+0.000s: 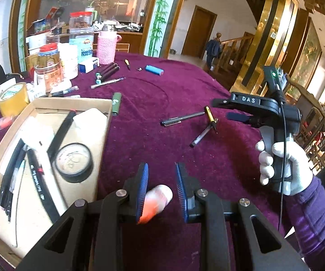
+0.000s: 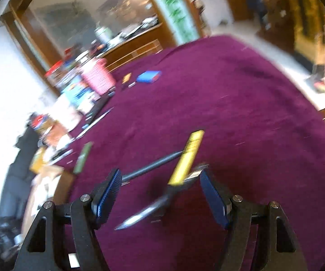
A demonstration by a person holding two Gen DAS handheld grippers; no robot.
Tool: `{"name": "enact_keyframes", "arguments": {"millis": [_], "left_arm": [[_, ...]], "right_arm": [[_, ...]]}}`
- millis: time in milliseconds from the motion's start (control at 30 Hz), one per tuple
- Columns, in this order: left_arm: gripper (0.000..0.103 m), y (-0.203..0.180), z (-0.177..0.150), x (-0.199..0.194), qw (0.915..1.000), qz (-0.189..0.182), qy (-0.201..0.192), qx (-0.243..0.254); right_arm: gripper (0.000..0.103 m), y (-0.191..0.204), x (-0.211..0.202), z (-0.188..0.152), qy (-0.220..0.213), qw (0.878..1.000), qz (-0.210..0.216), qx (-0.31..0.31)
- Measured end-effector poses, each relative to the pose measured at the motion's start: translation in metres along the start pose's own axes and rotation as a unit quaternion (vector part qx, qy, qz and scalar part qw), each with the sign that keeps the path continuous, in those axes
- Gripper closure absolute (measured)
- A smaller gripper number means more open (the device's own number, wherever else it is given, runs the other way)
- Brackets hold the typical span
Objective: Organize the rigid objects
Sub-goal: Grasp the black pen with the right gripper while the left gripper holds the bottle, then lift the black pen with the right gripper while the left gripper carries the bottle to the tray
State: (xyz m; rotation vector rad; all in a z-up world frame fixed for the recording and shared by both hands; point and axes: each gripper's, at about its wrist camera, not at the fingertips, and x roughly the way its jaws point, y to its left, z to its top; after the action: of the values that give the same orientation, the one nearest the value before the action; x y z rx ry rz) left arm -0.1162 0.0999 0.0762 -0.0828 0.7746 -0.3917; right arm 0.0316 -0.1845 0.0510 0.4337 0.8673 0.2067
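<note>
My left gripper (image 1: 161,176) is open over the purple tablecloth; a blurred white and orange tube (image 1: 155,201) lies between its jaws, touching only the left pad. A cardboard tray (image 1: 105,135) holding tape, pens and black strips is to its left. My right gripper (image 2: 160,187) is open, low over a yellow-barrelled pen (image 2: 186,158), a grey pen (image 2: 153,166) and a clear pen (image 2: 140,214), which lie between its fingers. In the left wrist view the right gripper (image 1: 234,110) hovers beside the same pens (image 1: 210,115).
Jars (image 1: 48,67), a pink wrapped bottle (image 1: 107,47), a tape roll (image 1: 12,99) and boxes crowd the table's far left. A green lighter (image 1: 116,103), a blue case (image 1: 154,69) and more pens (image 1: 107,83) lie on the cloth. The table edge curves at the right.
</note>
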Motion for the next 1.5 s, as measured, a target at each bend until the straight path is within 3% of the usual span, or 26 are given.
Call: {"name": "enact_keyframes", "arguments": {"millis": [100, 167, 333, 467, 533, 567, 633, 733, 833, 933, 967, 1133, 1400, 1500], "left_arm": [[0.079, 0.01, -0.004, 0.0, 0.9997, -0.02, 0.009, -0.014], [0.079, 0.012, -0.008, 0.001, 0.9994, -0.028, 0.014, -0.012], [0.079, 0.027, -0.012, -0.008, 0.9992, -0.033, 0.005, -0.024], [0.078, 0.034, -0.017, -0.015, 0.9993, -0.034, 0.006, -0.011], [0.077, 0.026, -0.022, -0.014, 0.9992, -0.03, 0.015, 0.023], [0.077, 0.021, -0.026, -0.011, 0.9984, -0.029, 0.025, 0.043], [0.076, 0.01, -0.03, -0.004, 0.9958, -0.031, 0.041, 0.075], [0.075, -0.004, -0.035, 0.015, 0.9909, -0.01, 0.068, 0.116], [0.072, -0.019, -0.039, 0.034, 0.9817, 0.039, 0.086, 0.165], [0.073, -0.026, -0.041, 0.054, 0.974, 0.07, 0.118, 0.181], [0.075, -0.025, -0.042, 0.054, 0.9751, 0.066, 0.112, 0.18], [0.076, -0.009, -0.036, 0.046, 0.9859, 0.019, 0.113, 0.122], [0.076, 0.023, -0.016, -0.021, 0.9982, -0.045, 0.037, 0.018], [0.076, 0.048, -0.012, -0.047, 0.9989, -0.041, 0.011, -0.021]], "right_arm": [[0.027, 0.022, 0.02, 0.0, 0.058, 0.997, 0.044, 0.003], [0.027, 0.031, 0.035, 0.0, 0.089, 0.995, 0.048, 0.015], [0.035, 0.04, 0.079, 0.003, 0.133, 0.988, -0.041, 0.065], [0.038, 0.053, 0.092, 0.014, 0.108, 0.986, -0.101, 0.072], [0.057, 0.064, 0.1, 0.016, 0.095, 0.984, -0.146, 0.036], [0.072, 0.069, 0.103, 0.016, 0.09, 0.982, -0.168, 0.012], [0.077, 0.075, 0.106, 0.014, 0.086, 0.978, -0.189, -0.029], [0.085, 0.069, 0.097, 0.013, 0.091, 0.98, -0.172, -0.047], [0.091, 0.06, 0.088, 0.009, 0.104, 0.983, -0.141, -0.046], [0.093, 0.055, 0.079, 0.001, 0.111, 0.988, -0.1, -0.038], [0.093, 0.052, 0.076, -0.002, 0.113, 0.989, -0.089, -0.032], [0.093, 0.046, 0.053, -0.022, 0.116, 0.993, -0.027, -0.004], [0.093, 0.079, 0.011, -0.042, 0.096, 0.994, 0.046, -0.01], [0.093, 0.106, -0.001, -0.048, 0.093, 0.993, 0.073, -0.026]]}}
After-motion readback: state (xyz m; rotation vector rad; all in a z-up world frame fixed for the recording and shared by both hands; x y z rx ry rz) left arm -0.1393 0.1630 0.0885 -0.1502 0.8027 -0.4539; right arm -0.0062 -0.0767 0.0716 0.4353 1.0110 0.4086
